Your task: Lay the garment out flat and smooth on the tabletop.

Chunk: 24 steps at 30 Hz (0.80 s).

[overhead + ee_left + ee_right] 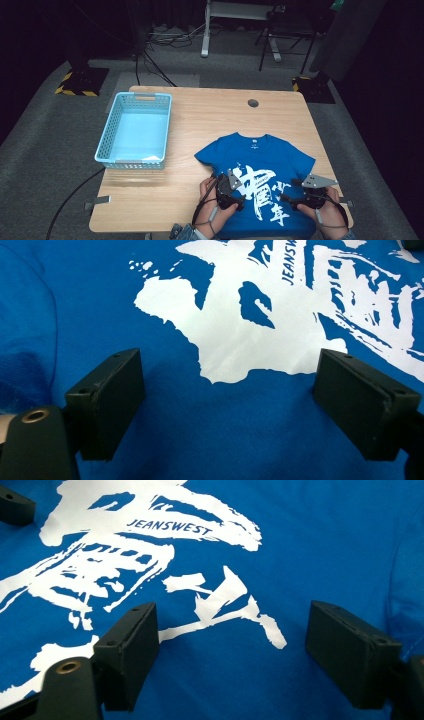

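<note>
A blue T-shirt (260, 155) with a white print lies flat on the wooden table (210, 120), front up, collar toward the far side. My left gripper (239, 196) hovers over the shirt's left lower part, jaws wide apart with nothing between them. In the left gripper view the gripper (227, 400) stands over blue cloth and the white print (225, 340). My right gripper (286, 199) is over the shirt's right lower part, also open. In the right gripper view the gripper (232, 652) frames printed cloth (150, 545), pads apart from it.
A light blue plastic basket (135, 131) stands at the table's left, holding nothing visible. A round cable hole (253, 103) sits near the far edge. Bare wood lies between basket and shirt. A desk leg and a chair stand beyond the table.
</note>
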Each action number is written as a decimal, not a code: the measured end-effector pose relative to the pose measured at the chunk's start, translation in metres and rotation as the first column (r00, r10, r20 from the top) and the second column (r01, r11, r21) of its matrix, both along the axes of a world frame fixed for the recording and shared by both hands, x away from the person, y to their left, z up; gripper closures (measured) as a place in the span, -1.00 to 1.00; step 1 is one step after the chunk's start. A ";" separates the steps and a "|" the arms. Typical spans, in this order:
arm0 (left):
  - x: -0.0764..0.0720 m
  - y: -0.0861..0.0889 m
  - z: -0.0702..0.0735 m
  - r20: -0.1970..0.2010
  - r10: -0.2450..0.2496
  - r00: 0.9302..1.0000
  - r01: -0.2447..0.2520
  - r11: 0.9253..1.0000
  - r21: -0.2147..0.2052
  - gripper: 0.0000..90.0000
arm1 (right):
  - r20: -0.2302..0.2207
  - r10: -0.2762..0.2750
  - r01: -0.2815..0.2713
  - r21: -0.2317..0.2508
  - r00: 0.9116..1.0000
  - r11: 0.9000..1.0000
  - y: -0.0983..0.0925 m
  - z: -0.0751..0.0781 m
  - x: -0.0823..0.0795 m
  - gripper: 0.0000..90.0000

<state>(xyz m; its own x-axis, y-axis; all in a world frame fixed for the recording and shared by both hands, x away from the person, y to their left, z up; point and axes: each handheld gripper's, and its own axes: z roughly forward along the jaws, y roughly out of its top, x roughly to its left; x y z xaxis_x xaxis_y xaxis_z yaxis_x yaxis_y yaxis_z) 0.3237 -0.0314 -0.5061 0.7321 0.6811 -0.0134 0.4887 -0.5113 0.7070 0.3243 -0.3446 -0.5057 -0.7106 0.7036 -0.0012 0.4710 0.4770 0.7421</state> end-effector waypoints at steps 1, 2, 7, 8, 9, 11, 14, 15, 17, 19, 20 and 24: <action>0.002 0.000 0.000 0.002 0.002 1.000 -0.002 1.000 -0.001 -0.71 | 0.000 -0.001 0.001 0.000 1.000 1.000 0.001 0.000 0.004 -0.52; 0.005 0.001 0.000 0.000 0.008 1.000 -0.008 1.000 0.000 -0.71 | -0.001 -0.001 0.001 0.001 1.000 1.000 0.001 0.000 0.007 -0.52; 0.020 0.003 0.000 -0.001 0.031 1.000 -0.031 1.000 -0.002 -0.71 | -0.002 -0.008 0.008 0.002 1.000 1.000 0.003 0.000 0.028 -0.52; 0.022 0.004 0.000 0.001 0.039 0.999 -0.039 0.999 -0.005 -0.69 | -0.002 -0.009 0.009 0.003 1.000 1.000 0.004 0.000 0.031 -0.52; 0.023 0.006 0.000 0.005 0.043 0.999 -0.043 0.999 -0.006 -0.67 | -0.004 -0.007 0.007 0.007 1.000 1.000 0.004 0.000 0.034 -0.53; 0.020 0.011 0.004 0.022 0.053 0.998 -0.052 0.999 -0.011 -0.68 | -0.002 -0.003 0.003 0.015 1.000 1.000 0.002 0.002 0.035 -0.54; 0.007 0.017 0.014 0.015 0.044 0.999 -0.044 0.999 -0.015 -0.70 | 0.028 0.006 -0.006 0.030 1.000 1.000 -0.001 0.013 0.020 -0.54; 0.000 0.018 0.016 0.006 0.031 1.000 -0.031 0.999 -0.010 -0.70 | 0.035 0.011 -0.012 0.027 0.999 1.000 -0.003 0.017 0.013 -0.55; -0.016 0.017 0.017 -0.017 -0.009 1.000 0.009 1.000 0.007 -0.70 | 0.036 0.024 -0.024 0.010 0.999 1.000 -0.004 0.020 -0.003 -0.55; -0.026 0.014 0.013 -0.035 -0.034 0.999 0.035 0.999 0.025 -0.70 | 0.015 0.036 -0.036 -0.005 0.999 0.999 -0.005 0.019 -0.017 -0.55; -0.029 0.012 0.010 -0.052 -0.047 0.998 0.049 0.998 0.038 -0.69 | 0.004 0.044 -0.044 -0.014 0.999 0.999 -0.005 0.016 -0.022 -0.55; -0.028 0.010 0.003 -0.023 -0.041 0.999 0.042 0.999 0.031 -0.70 | -0.023 0.038 -0.038 -0.024 0.999 0.999 -0.004 0.002 -0.025 -0.59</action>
<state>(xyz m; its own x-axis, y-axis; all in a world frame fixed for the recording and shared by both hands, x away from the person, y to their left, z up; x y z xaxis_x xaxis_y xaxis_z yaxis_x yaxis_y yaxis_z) 0.2959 -0.0209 -0.5030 0.7593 0.6507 -0.0088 0.4822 -0.5535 0.6791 0.2994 -0.3487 -0.5035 -0.7369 0.6760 -0.0022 0.4686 0.5130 0.7192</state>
